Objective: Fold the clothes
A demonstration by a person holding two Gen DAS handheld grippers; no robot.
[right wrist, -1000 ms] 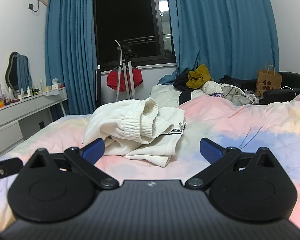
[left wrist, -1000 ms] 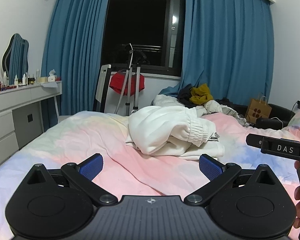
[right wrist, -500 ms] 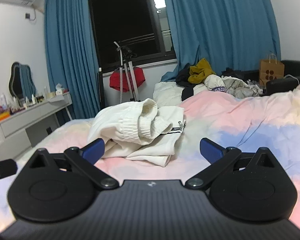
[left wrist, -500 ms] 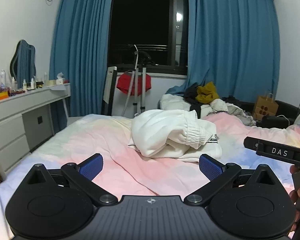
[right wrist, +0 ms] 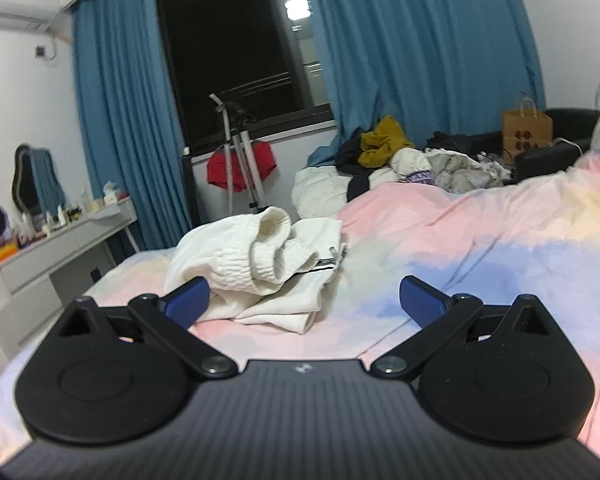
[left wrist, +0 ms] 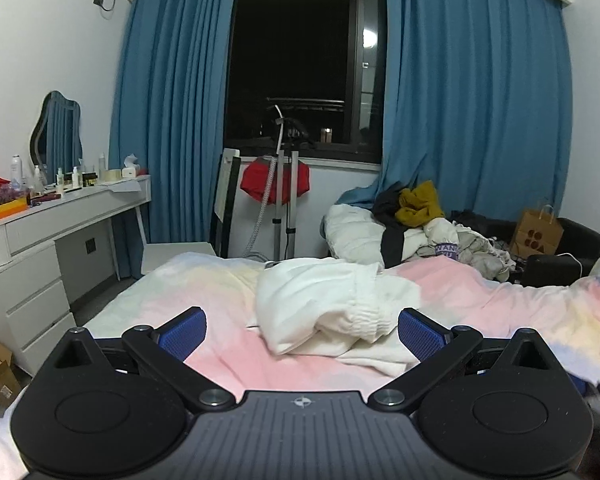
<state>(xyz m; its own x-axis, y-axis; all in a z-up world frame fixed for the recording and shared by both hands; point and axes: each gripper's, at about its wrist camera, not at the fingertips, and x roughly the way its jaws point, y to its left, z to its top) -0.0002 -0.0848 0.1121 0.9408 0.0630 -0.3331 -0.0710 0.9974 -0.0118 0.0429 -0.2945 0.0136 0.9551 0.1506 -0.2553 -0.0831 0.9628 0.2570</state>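
Holding position: both grippers hang above the near part of the bed, touching no cloth.
Left gripper [left wrist: 302, 330]: jaws spread wide apart, nothing between them; the blue pads [left wrist: 182, 330] frame the garment, which lies just beyond the fingertips.
Right gripper [right wrist: 306, 298]: jaws likewise wide apart and empty; the garment sits toward its left finger, partly behind that blue pad [right wrist: 188, 300].
White garment [left wrist: 332, 308]: a crumpled cream piece with a ribbed elastic cuff or waistband, bunched in a heap near the middle of the bed, unfolded; a small dark label strip [right wrist: 327, 263] shows on its right side in the right wrist view.
Bed cover [left wrist: 500, 312]: pastel pink, yellow and blue, wrinkled, lying under the garment.
Far end of bed: a pile of other clothes [left wrist: 416, 220], white, black, mustard and grey, well apart from the white garment.
Far wall: dark window [left wrist: 296, 60] between blue curtains [left wrist: 476, 92], with a stand carrying something red [left wrist: 276, 184] below it.
Left side: white dresser [left wrist: 40, 240] with bottles and a wavy mirror [left wrist: 56, 132].
Far right: brown paper bag [left wrist: 536, 232] beside a dark seat.
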